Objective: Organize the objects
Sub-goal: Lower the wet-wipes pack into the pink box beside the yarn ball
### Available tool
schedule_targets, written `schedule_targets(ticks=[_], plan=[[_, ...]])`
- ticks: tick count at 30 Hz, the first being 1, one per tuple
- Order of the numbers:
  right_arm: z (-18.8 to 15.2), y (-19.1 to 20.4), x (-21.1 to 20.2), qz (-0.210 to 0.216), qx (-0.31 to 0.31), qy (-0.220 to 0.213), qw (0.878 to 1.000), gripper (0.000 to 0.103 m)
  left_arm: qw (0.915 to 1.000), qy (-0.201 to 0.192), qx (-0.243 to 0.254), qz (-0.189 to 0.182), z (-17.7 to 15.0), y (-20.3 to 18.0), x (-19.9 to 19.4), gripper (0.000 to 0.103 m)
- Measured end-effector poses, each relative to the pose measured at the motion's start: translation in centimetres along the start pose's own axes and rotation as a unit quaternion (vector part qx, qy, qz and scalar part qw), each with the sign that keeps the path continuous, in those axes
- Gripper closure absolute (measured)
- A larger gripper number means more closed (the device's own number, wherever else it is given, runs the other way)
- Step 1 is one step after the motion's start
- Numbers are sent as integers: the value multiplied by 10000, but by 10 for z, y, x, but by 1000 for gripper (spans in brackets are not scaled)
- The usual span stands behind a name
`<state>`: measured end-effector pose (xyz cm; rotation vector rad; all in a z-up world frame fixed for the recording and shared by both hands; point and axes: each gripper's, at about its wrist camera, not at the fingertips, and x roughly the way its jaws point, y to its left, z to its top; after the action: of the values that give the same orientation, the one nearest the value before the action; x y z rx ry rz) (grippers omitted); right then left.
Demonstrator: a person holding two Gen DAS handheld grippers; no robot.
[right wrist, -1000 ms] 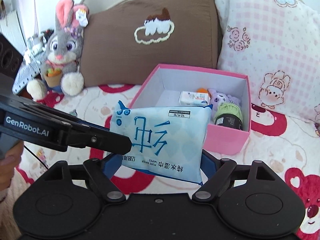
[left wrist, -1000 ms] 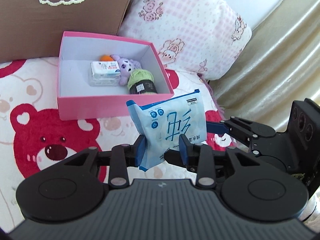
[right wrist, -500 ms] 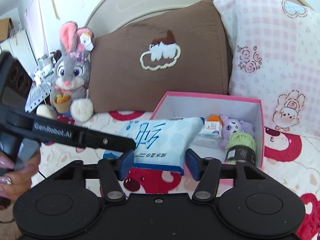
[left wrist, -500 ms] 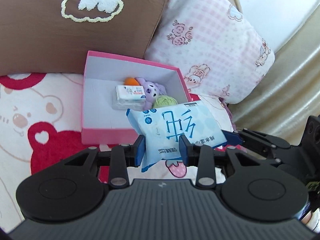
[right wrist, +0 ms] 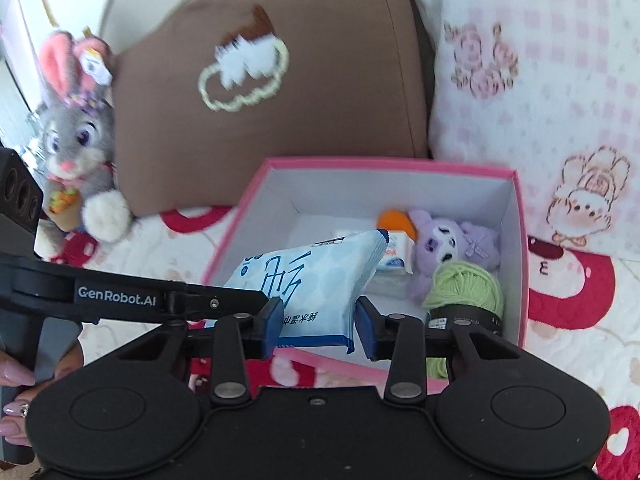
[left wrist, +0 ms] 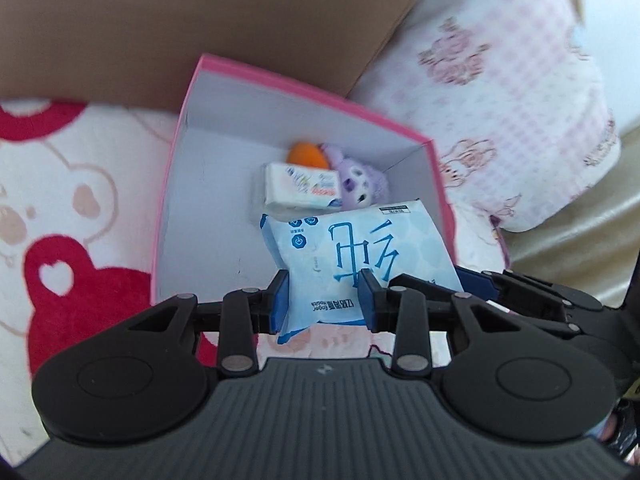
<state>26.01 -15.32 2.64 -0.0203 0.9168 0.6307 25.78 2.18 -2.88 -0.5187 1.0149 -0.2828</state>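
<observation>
A blue and white wipes pack (left wrist: pixel 360 248) hangs over the right half of the open pink box (left wrist: pixel 304 84), just above its contents. My left gripper (left wrist: pixel 323 300) is shut on the pack's near end. My right gripper (right wrist: pixel 316 320) holds the same pack (right wrist: pixel 304 276) from the other side; its jaws are closing and both pads meet the pack. One of the left gripper's fingers (right wrist: pixel 224 298) crosses in from the left. Inside the box (right wrist: pixel 384 164) lie a white tissue pack (left wrist: pixel 300 190), a purple plush (right wrist: pixel 448 244), an orange item (left wrist: pixel 306 154) and green yarn (right wrist: pixel 464 284).
A brown cloud pillow (right wrist: pixel 280 112) and a pink checked pillow (right wrist: pixel 540 80) stand right behind the box. A grey bunny plush (right wrist: pixel 76 144) leans at the left. A hand (right wrist: pixel 16 400) grips the left handle. The box's left half shows bare white floor (left wrist: pixel 212 220).
Both grippers carried the wipes pack forward until it hangs over the box. The right jaws narrowed from wide apart onto the pack, which tipped flatter.
</observation>
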Motion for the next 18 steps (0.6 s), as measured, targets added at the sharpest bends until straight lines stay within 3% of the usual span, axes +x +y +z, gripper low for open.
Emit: schedule_targets(ticks=[12, 18], plan=[[2, -27, 53, -119, 492, 592, 9970, 59, 9979, 551, -340, -41, 21, 27, 64, 69], [4, -39, 75, -189, 627, 815, 9945, 59, 9971, 654, -330, 183, 22, 27, 84, 69]])
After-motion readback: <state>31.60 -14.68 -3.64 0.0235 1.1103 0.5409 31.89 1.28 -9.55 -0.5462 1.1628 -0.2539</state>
